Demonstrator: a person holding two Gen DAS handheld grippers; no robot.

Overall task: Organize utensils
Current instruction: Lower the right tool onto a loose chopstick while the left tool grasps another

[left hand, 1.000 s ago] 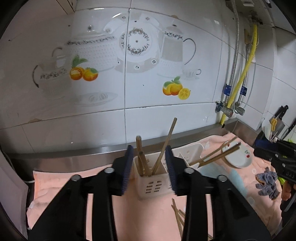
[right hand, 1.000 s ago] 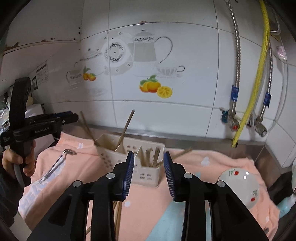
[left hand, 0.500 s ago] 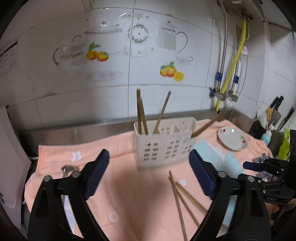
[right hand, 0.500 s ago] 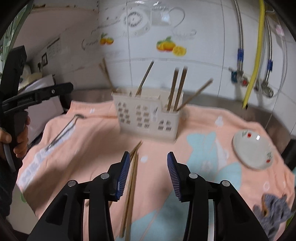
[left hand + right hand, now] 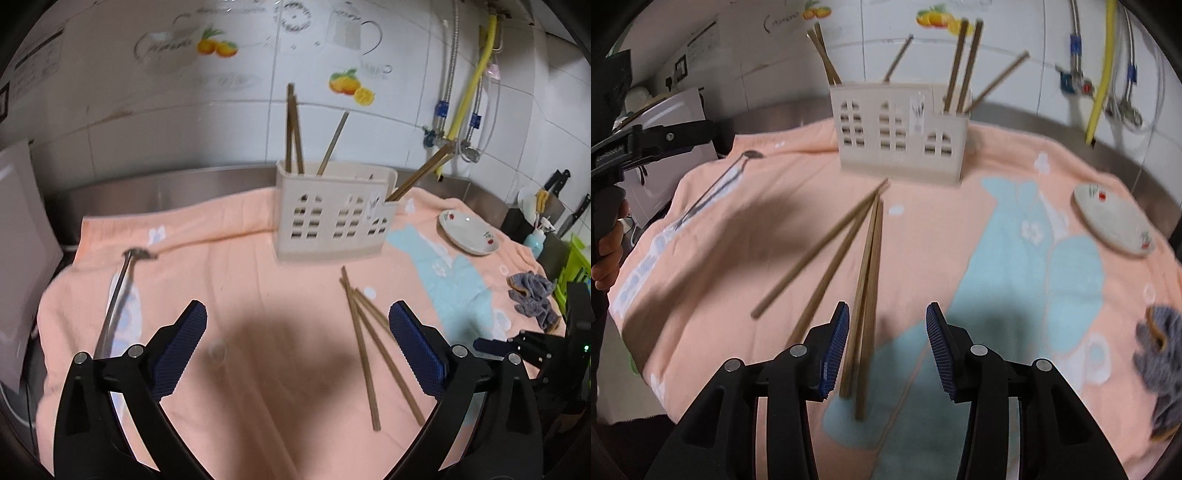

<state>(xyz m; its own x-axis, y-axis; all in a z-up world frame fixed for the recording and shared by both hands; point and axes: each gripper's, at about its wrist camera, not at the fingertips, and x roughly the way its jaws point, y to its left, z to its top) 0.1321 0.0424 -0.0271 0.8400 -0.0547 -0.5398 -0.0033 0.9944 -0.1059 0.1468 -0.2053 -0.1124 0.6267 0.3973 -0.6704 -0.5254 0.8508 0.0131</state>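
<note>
A cream utensil holder [image 5: 334, 212] stands on the peach towel [image 5: 258, 302] with several chopsticks upright in it; it also shows in the right wrist view [image 5: 901, 129]. Loose wooden chopsticks [image 5: 364, 343] lie on the towel in front of it, and in the right wrist view [image 5: 864, 288] they reach between my right gripper's open jaws. My right gripper [image 5: 886, 350] is open and empty, low over their near ends. My left gripper [image 5: 299, 347] is wide open and empty above the towel. A metal ladle [image 5: 118, 295] lies at the left; it also shows in the right wrist view [image 5: 713, 184].
A small white dish [image 5: 469, 232] with red marks sits at the right, also in the right wrist view [image 5: 1115, 221]. A grey rag [image 5: 532, 299] lies near the towel's right edge. Tiled wall and pipes [image 5: 465, 92] stand behind. Knives [image 5: 557, 184] are at the far right.
Both grippers have pulled back from the holder and tilted down toward the towel. My left gripper has opened wide. My right gripper has opened and come low over the loose chopsticks.
</note>
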